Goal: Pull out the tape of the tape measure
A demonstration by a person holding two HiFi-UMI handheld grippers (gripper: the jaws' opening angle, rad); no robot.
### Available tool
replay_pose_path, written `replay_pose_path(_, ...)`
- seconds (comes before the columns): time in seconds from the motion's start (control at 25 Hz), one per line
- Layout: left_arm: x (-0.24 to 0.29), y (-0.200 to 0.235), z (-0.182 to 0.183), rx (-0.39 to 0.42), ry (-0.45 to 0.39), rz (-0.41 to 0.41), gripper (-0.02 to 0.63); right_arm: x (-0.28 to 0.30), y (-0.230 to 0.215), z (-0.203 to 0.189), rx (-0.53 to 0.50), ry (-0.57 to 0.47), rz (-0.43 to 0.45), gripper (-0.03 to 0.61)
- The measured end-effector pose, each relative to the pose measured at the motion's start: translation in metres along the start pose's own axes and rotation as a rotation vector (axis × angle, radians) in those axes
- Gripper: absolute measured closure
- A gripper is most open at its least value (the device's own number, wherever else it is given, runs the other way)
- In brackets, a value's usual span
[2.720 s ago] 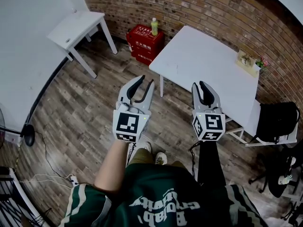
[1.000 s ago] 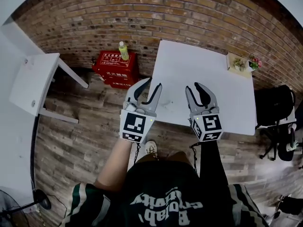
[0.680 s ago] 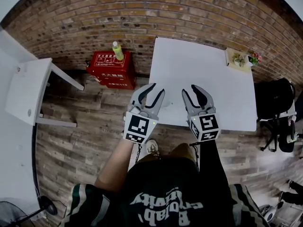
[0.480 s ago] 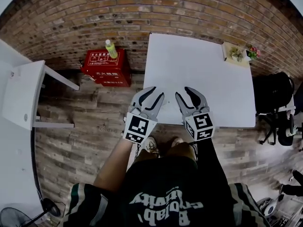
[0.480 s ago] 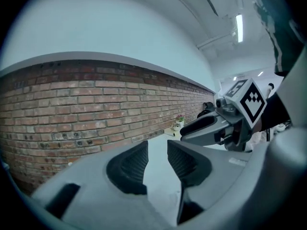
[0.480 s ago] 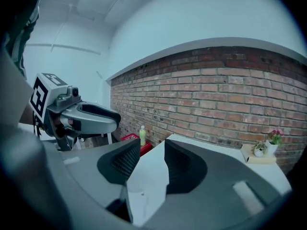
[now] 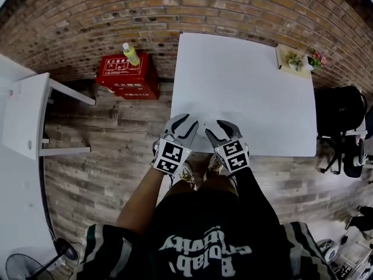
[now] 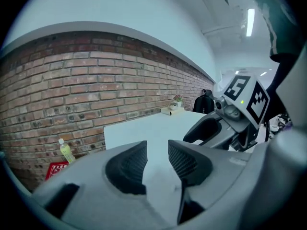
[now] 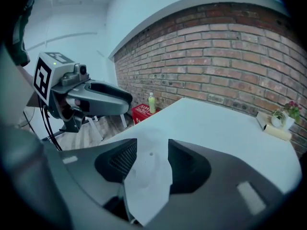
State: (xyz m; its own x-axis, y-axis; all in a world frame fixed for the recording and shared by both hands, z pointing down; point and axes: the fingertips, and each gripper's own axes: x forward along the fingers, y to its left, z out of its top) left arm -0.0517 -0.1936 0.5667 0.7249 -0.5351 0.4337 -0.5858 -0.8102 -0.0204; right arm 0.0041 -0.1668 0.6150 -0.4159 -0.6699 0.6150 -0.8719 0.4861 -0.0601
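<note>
brick wall behind, white table in front; only a small planter shows on it, at the far corner; no tape measure in any view, so can't say where it is; left gripper and right gripper sit side by side at the table's near edge; both jaws wide, just been opening, nothing between them; task not started, by my read: tape measure to find, case to grip, tape to pull
</note>
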Motion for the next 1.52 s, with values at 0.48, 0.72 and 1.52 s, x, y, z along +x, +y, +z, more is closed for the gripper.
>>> replay_pose_path(0.48, 0.023, -0.013, -0.065, -0.088, 0.149, -0.038, 0.472, 0.029, 0.02, -0.068, 0.014, 0.176, 0.096, 0.337)
replay_pose_path(0.72, 0.028, -0.016, -0.076, -0.108, 0.176, -0.037, 0.472, 0.04, 0.024, -0.082, 0.013, 0.193, 0.096, 0.352)
replay_pose_path(1.52, 0.021, 0.003, -0.032, -0.02, 0.119, -0.024, 0.459, 0.002, -0.03, 0.028, 0.043, 0.142, 0.082, 0.428)
